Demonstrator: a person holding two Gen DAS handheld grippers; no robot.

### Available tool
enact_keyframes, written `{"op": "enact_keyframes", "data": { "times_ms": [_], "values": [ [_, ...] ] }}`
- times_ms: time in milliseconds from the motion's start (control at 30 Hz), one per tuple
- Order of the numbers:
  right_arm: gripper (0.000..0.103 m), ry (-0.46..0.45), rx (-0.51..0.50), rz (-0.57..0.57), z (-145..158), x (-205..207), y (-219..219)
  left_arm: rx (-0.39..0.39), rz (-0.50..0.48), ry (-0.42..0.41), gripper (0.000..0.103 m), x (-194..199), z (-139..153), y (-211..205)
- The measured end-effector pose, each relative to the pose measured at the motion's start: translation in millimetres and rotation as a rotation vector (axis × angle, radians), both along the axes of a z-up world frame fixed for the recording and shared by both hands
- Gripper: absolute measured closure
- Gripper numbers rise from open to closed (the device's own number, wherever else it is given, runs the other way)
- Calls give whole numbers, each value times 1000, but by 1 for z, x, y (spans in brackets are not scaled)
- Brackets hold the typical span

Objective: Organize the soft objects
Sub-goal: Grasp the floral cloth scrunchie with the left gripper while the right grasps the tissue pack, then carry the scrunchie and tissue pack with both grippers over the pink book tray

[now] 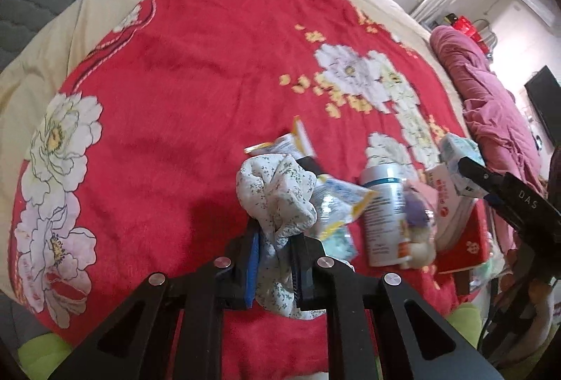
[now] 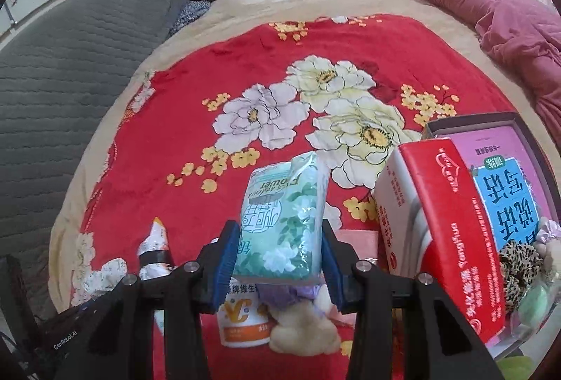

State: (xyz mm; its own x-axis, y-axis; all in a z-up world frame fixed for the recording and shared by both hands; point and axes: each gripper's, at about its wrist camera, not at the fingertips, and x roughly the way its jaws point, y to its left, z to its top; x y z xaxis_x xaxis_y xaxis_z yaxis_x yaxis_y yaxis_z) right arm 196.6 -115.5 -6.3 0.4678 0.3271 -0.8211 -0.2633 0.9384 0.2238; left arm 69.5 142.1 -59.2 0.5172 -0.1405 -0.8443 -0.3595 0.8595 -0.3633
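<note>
My left gripper (image 1: pixel 275 239) is shut on a crumpled white cloth with small green flowers (image 1: pixel 273 190), held above the red floral blanket (image 1: pixel 175 99). The cloth hides the fingertips. My right gripper (image 2: pixel 279 232) is shut on a soft green tissue pack (image 2: pixel 284 215), its blue pads pressing both sides. That pack (image 1: pixel 455 148) also shows at the right of the left wrist view. Below the pack lie a cream and purple plush toy (image 2: pixel 301 327) and a white vitamin bottle (image 2: pixel 242 320).
Foil snack packets (image 1: pixel 336 201) lie by the bottle (image 1: pixel 382 211). A red and white carton (image 2: pixel 445 222) leans on an open box (image 2: pixel 508 197) holding a leopard scrunchie (image 2: pixel 519 264). A pink quilt (image 2: pixel 491 1) lies at the right, a grey mattress (image 2: pixel 70 64) at the left.
</note>
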Motion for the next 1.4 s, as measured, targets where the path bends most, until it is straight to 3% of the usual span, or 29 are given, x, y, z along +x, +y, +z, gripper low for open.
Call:
{"op": "enact_keyframes", "data": {
  "times_ms": [500, 633, 700, 833, 967, 1133, 1400],
  "values": [
    [63, -95, 83, -55, 57, -29, -60, 52, -116, -125, 88, 7, 70, -65],
    [73, -66, 24, -73, 39, -13, -72, 43, -123, -114, 88, 17, 68, -74],
    [73, -34, 29, -67, 26, -10, -76, 43, -136, -112, 88, 18, 67, -78],
    [73, -13, 39, 40, 13, -25, -69, 44, -151, -112, 88, 19, 67, -82],
    [51, 39, -79, 77, -9, -50, -60, 45, -172, -108, 88, 19, 65, -87],
    [44, 77, -76, 73, -27, -73, -58, 36, -197, -99, 88, 18, 59, -93],
    [36, 62, -184, 100, -47, -87, -40, 25, -197, -93, 88, 15, 54, -92]
  ]
}}
